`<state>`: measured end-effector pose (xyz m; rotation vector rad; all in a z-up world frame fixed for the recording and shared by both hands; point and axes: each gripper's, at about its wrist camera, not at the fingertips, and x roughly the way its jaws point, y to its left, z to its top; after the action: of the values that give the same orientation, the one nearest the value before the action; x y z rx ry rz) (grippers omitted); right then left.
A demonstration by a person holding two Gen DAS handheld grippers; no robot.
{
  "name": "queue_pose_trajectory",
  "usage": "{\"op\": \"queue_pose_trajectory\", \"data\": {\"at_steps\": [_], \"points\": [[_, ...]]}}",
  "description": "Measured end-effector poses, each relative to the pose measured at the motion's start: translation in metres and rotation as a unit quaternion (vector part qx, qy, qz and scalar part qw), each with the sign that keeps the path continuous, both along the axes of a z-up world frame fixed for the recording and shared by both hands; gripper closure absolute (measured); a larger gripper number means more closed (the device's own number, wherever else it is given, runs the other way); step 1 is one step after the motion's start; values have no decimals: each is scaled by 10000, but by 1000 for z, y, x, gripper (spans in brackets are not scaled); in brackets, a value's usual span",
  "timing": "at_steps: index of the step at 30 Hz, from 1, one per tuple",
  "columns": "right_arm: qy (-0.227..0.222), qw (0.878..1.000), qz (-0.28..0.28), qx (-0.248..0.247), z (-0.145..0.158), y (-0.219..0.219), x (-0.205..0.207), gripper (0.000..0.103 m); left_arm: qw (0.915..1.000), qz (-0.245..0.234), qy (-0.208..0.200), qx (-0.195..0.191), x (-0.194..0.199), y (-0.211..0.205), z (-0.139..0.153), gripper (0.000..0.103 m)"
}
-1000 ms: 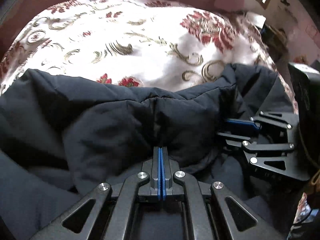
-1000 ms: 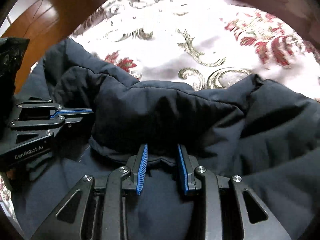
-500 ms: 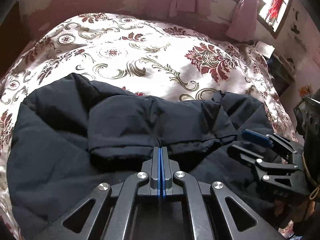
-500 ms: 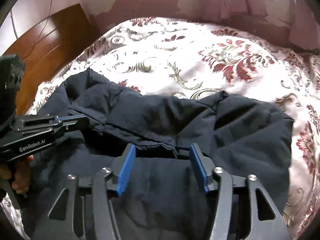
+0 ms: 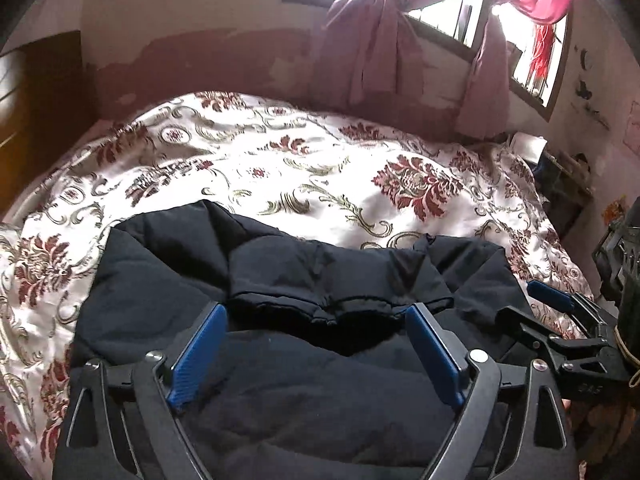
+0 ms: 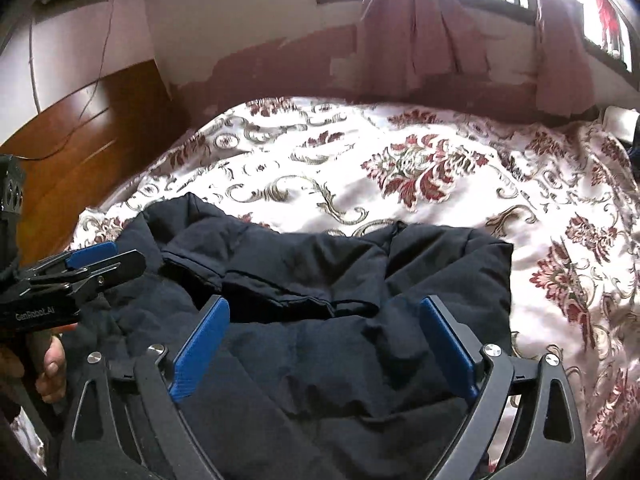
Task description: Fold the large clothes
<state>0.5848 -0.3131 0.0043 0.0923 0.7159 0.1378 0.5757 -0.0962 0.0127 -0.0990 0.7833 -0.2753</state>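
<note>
A large dark navy padded jacket (image 5: 320,360) lies partly folded on the near side of the bed, with a folded flap (image 5: 340,276) across its far part. It also shows in the right wrist view (image 6: 340,344). My left gripper (image 5: 316,320) is open and empty, raised above the jacket. My right gripper (image 6: 324,316) is open and empty too, raised over the jacket's right half. Each gripper shows in the other's view: the right one (image 5: 536,304) at the right edge, the left one (image 6: 116,256) at the left edge.
The bed has a white bedspread (image 5: 320,176) with red and gold floral print. A wooden headboard (image 6: 80,128) stands at the left. A window with pink curtains (image 5: 376,40) is behind the bed. Clutter (image 5: 568,168) sits at the far right.
My left gripper has let go of the jacket and opened wide. My right gripper opened wider. Both have pulled back and up from the jacket, which now lies folded on the bed.
</note>
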Motion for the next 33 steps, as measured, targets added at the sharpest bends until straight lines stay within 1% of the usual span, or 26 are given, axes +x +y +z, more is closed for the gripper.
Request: {"op": "queue_pose_trajectory", "data": {"at_steps": [5,10,14,19,23,25,26,29,33], "points": [[-342,9994,-44,40,15,1,-25,8,9990,260,-313,-164,-25,14,16,7],[-701,9975,-21,59,35,5,-59,8,9968,373,-690,-153,-57,24,32,7],[-845,9964,-27,64,52,7,-88,7,9937,407,-1035,-129,-96,29,54,5],[-949,9955,-31,75,79,10,-132,7,9903,472,-1306,-61,-144,36,84,2],[-1035,9946,76,69,102,16,-170,7,9875,431,-1515,-15,-187,41,110,0],[-1101,9938,160,61,114,20,-192,7,9845,420,-1701,-15,-211,44,121,0],[-1131,9934,204,73,119,22,-203,7,9835,417,-1758,-26,-221,45,126,0],[-1245,9915,371,72,133,29,-235,1,9814,374,-1880,-74,-252,50,138,0],[-1443,9884,465,90,146,34,-279,1,9796,327,-1982,-70,-287,53,147,0]]}}
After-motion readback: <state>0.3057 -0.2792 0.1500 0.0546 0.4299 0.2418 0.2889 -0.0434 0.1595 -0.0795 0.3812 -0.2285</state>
